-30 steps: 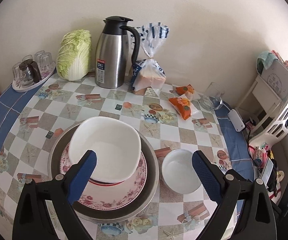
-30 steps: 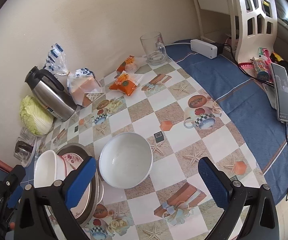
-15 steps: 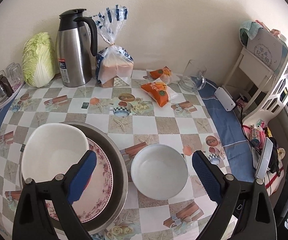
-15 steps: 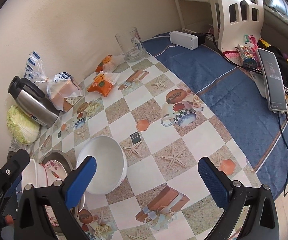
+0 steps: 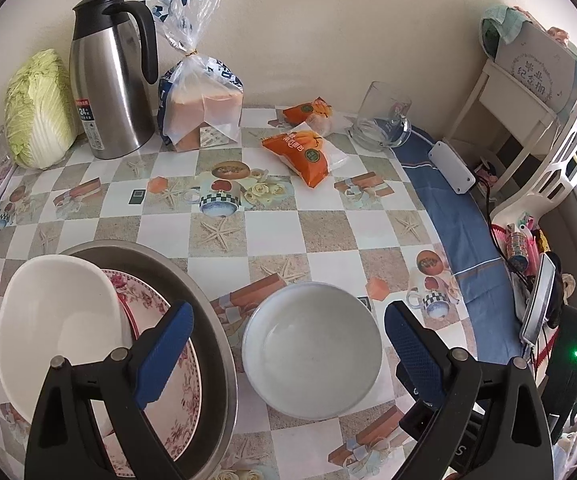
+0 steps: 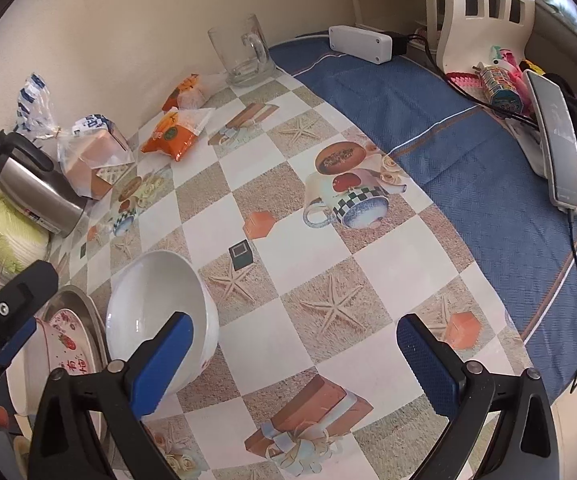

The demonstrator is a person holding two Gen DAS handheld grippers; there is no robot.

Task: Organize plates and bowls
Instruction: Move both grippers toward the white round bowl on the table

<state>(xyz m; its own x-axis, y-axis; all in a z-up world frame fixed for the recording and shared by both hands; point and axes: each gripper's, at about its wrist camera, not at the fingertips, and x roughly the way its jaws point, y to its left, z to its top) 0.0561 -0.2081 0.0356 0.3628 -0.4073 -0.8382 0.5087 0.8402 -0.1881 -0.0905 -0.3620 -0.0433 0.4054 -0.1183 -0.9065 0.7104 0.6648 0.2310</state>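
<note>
A round white bowl (image 5: 312, 350) stands on the tablecloth, directly between the blue pads of my open left gripper (image 5: 286, 344). To its left a squarish white bowl (image 5: 58, 328) rests on a floral plate (image 5: 176, 392), which lies in a wide metal dish (image 5: 208, 320). In the right wrist view the round bowl (image 6: 160, 312) sits by the left pad of my open right gripper (image 6: 294, 356), which hangs over bare tablecloth with nothing between its fingers. The stack (image 6: 76, 344) shows at the left edge, partly hidden by the left gripper's body.
Along the wall stand a cabbage (image 5: 38, 110), a steel thermos jug (image 5: 108, 80), a bagged loaf (image 5: 200, 96), orange snack packets (image 5: 304, 152) and a glass mug (image 5: 380, 120). A white power strip (image 5: 452, 166), cables and a phone (image 6: 560, 132) lie at the right edge.
The left gripper has swung right from over the plate stack and now frames the round bowl. The right gripper has also drifted right, leaving the bowl by its left pad.
</note>
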